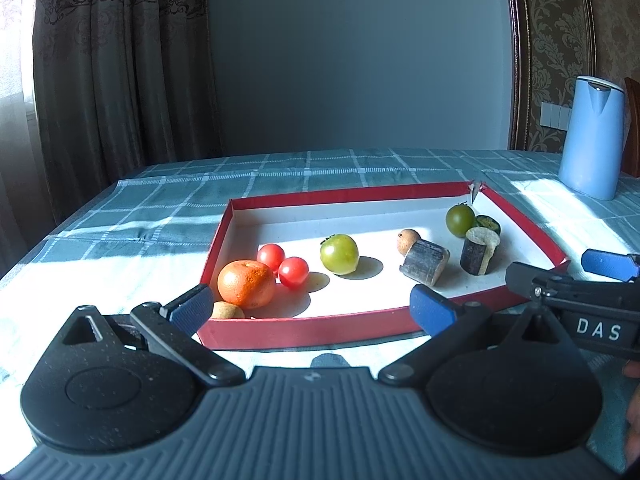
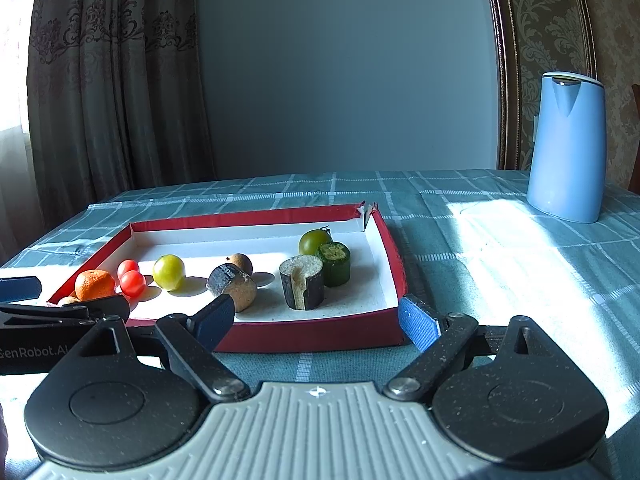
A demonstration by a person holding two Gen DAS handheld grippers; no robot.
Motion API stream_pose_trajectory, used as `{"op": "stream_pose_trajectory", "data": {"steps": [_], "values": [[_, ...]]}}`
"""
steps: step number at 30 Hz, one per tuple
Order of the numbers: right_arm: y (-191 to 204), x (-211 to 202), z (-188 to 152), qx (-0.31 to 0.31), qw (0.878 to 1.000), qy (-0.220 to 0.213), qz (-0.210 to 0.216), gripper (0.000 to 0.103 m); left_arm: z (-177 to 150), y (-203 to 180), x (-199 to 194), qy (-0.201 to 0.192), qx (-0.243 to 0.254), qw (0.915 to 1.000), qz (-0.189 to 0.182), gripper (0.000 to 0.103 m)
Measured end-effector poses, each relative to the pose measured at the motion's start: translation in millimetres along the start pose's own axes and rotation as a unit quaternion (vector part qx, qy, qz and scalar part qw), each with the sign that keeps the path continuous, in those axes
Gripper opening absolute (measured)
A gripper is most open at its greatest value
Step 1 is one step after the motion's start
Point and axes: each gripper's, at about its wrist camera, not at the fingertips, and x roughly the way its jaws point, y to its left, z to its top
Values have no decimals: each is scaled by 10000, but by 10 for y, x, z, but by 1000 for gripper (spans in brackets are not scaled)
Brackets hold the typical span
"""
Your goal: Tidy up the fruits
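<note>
On the table (image 2: 460, 248), inside the shallow red tray (image 1: 304, 334), every piece already lies in a rough row. From the left: a small brown fruit (image 1: 227, 311) touching the orange (image 1: 246, 284) in the near corner, two red cherry tomatoes (image 1: 282, 265) touching each other just beside it, then a pale green tomato (image 1: 339, 254) standing alone near the middle. Further right sit a small tan fruit (image 1: 408, 240) against a toppled dark cane piece (image 1: 425, 267), an upright cane piece (image 1: 480, 254), a green cut piece (image 2: 334, 263) and a darker green tomato (image 1: 460, 219) in the far right corner.

The left tongs (image 1: 312, 308) hang wide apart and empty over the near rim; the right tongs (image 2: 316, 322) likewise stand apart, holding nothing, at the tray's near right edge.

The row would suit a sorted tray as well as one awaiting sorting. Any pick would go best from above, closing gently on round fruit, since tomatoes bruise and roll, and keeping clear of touching neighbours.
</note>
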Motion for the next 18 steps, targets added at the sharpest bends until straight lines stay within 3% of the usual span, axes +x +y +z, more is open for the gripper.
{"op": "stream_pose_trajectory", "data": {"steps": [18], "values": [[-1, -20, -3, -24, 10000, -44, 21, 90, -17, 61, -62, -162, 16, 9998, 108, 103]]}}
